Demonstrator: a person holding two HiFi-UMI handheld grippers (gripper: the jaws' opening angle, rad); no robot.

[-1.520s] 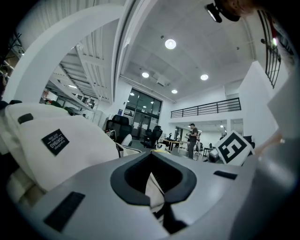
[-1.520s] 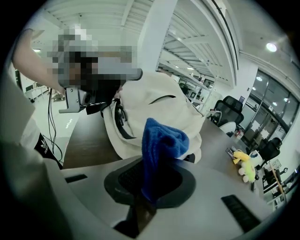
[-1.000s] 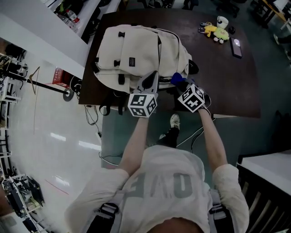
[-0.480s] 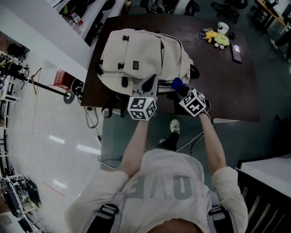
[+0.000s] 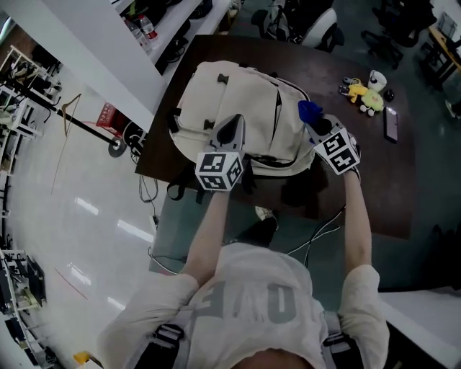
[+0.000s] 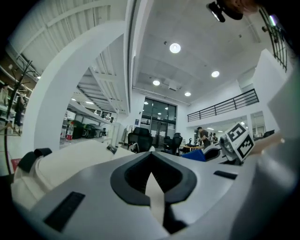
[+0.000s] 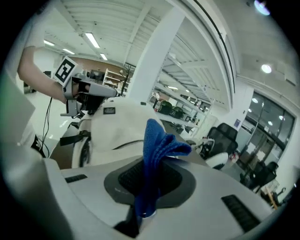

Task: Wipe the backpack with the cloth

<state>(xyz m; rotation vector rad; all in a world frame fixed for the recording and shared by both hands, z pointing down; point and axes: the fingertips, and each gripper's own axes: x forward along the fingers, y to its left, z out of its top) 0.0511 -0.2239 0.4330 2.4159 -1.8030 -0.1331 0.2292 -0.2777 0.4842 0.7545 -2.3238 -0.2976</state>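
A cream backpack (image 5: 241, 108) lies flat on the dark table (image 5: 374, 187); it also fills the left gripper view (image 6: 70, 159) and stands ahead in the right gripper view (image 7: 117, 126). My left gripper (image 5: 234, 126) rests on its near end, jaws closed with a cream strip of the backpack (image 6: 154, 197) pinched between them. My right gripper (image 5: 315, 122) is at the backpack's right side, shut on a blue cloth (image 5: 309, 110) that sticks up from the jaws (image 7: 157, 145). The cloth's tip is close to the backpack's side; touching is not clear.
A yellow plush toy (image 5: 367, 94), a white cup (image 5: 376, 78) and a dark phone (image 5: 391, 124) lie at the table's far right. Office chairs (image 5: 302, 21) stand behind the table. Cables (image 5: 162, 191) hang off the near left edge to the floor.
My right gripper has carried the blue cloth from the backpack's near corner further up along its right side. The left gripper stays at the near end. The head view has shifted.
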